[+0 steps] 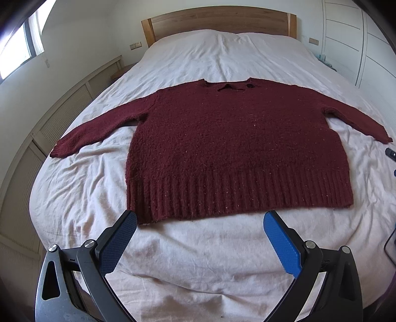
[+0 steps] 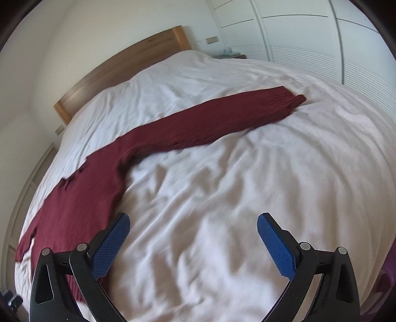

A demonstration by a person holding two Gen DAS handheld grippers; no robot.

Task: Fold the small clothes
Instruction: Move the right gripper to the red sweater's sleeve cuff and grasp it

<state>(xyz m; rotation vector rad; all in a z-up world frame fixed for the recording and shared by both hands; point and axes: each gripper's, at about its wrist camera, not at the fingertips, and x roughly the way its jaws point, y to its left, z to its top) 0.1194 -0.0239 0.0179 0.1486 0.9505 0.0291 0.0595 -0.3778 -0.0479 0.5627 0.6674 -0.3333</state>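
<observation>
Maroon knit sweater (image 1: 235,148) spread flat on bed (image 1: 198,247), front up, both sleeves extended sideways, ribbed hem nearest camera, collar toward wooden headboard (image 1: 217,22). Sheet white, wrinkled. Left gripper (image 1: 200,223): jaws wide apart, holding nothing, poised just short of hem. Right gripper (image 2: 193,224): jaws wide apart, holding nothing, over bare sheet beside sweater's right sleeve (image 2: 210,121). Room: white slatted wardrobe (image 2: 309,37), window (image 1: 17,49), louvred panels along left wall.
</observation>
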